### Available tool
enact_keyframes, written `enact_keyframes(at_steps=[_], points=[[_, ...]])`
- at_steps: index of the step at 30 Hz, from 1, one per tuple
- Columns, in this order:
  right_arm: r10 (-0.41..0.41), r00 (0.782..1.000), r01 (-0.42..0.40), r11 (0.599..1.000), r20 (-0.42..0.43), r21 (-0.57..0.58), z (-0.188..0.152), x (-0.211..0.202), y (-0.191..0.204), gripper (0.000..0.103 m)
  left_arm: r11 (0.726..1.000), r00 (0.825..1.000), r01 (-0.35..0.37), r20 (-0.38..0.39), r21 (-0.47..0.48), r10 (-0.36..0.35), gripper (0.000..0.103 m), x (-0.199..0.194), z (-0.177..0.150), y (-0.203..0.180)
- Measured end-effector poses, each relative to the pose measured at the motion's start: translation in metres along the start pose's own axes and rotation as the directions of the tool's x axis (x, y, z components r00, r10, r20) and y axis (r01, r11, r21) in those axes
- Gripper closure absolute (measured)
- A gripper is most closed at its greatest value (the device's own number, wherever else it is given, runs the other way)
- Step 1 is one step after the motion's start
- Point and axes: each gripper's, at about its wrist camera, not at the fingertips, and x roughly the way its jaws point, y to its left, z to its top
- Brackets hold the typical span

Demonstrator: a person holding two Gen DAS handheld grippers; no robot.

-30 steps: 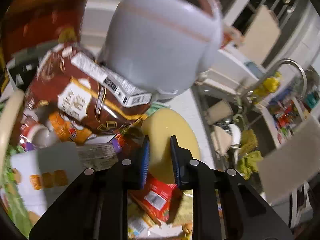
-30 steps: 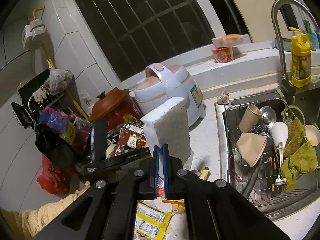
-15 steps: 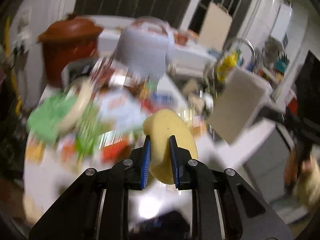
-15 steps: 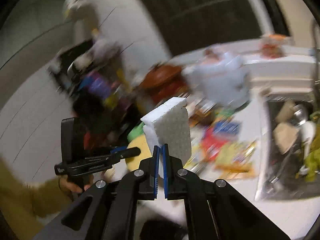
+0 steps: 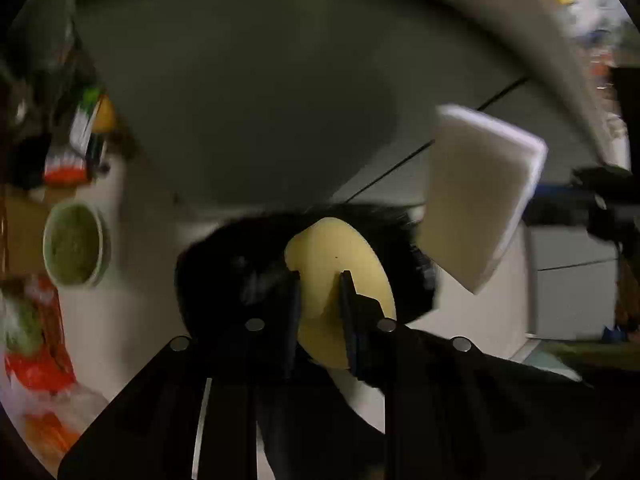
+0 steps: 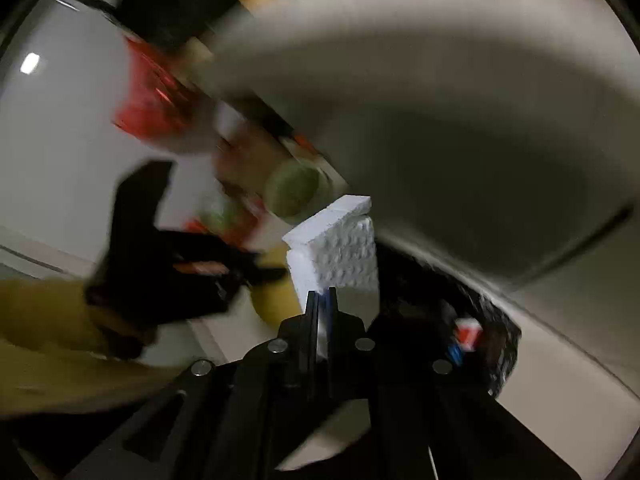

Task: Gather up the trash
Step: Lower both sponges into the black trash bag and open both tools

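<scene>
Your left jaws are clamping a yellow sponge [image 5: 340, 264], and your right jaws are pinching a white foam block [image 6: 340, 248] by its lower edge. You are holding the left gripper [image 5: 320, 292] over a black bin bag [image 5: 248, 264], with the sponge standing above its opening. The right gripper [image 6: 321, 300] is carrying the block upright beside it, near a blurred green bowl [image 5: 74, 245].

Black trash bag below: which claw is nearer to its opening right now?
Left, as far as the blur allows. The left claw, shut on the round yellow sponge, sits directly over the black trash bag. The right claw holds the white foam block off to the side.
</scene>
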Motion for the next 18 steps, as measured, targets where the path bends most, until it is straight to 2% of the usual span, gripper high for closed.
enact_keyframes(at_steps=[1, 3, 4, 5, 6, 7, 10, 13, 15, 18], points=[[-0.04, 0.999, 0.04, 0.999, -0.031, 0.004, -0.008, 0.024, -0.011, 0.099, 1.0, 1.0, -0.003, -0.022, -0.024, 0.002, 0.08, 0.02, -0.001, 0.008], [-0.11, 0.991, 0.112, 0.994, -0.081, 0.017, -0.024, 0.067, -0.031, 0.094, 0.995, 0.998, -0.053, -0.04, -0.08, 0.05, 0.072, 0.055, -0.005, 0.025], [-0.15, 0.983, 0.153, 0.988, -0.109, 0.019, -0.029, 0.086, -0.039, 0.093, 0.991, 0.996, -0.059, -0.068, -0.124, 0.051, 0.059, 0.075, -0.007, 0.035], [-0.186, 0.973, 0.19, 0.981, -0.137, 0.021, -0.033, 0.102, -0.045, 0.079, 0.986, 0.994, -0.076, -0.092, -0.147, 0.063, 0.047, 0.087, -0.006, 0.039], [-0.219, 0.963, 0.226, 0.974, -0.158, 0.023, -0.035, 0.113, -0.05, 0.048, 0.98, 0.988, -0.112, -0.122, -0.164, 0.092, 0.043, 0.102, -0.007, 0.045], [-0.29, 0.94, 0.298, 0.954, -0.18, 0.016, -0.039, 0.129, -0.057, 0.035, 0.979, 0.985, -0.121, -0.143, -0.165, 0.098, 0.04, 0.113, -0.009, 0.048], [-0.349, 0.913, 0.354, 0.935, -0.212, -0.014, -0.047, 0.148, -0.068, 0.04, 0.975, 0.965, -0.195, -0.198, -0.11, 0.171, 0.036, 0.136, -0.013, 0.049], [-0.343, 0.915, 0.355, 0.935, -0.211, 0.019, -0.048, 0.15, -0.077, 0.039, 0.974, 0.964, -0.206, -0.189, -0.098, 0.185, 0.035, 0.138, -0.013, 0.055], [-0.35, 0.915, 0.362, 0.932, -0.201, 0.022, -0.048, 0.145, -0.076, 0.038, 0.972, 0.966, -0.215, -0.165, -0.097, 0.197, 0.029, 0.13, -0.016, 0.056], [-0.353, 0.917, 0.363, 0.931, -0.185, 0.024, -0.044, 0.133, -0.071, 0.037, 0.973, 0.966, -0.216, -0.161, -0.082, 0.2, 0.028, 0.124, -0.012, 0.05]])
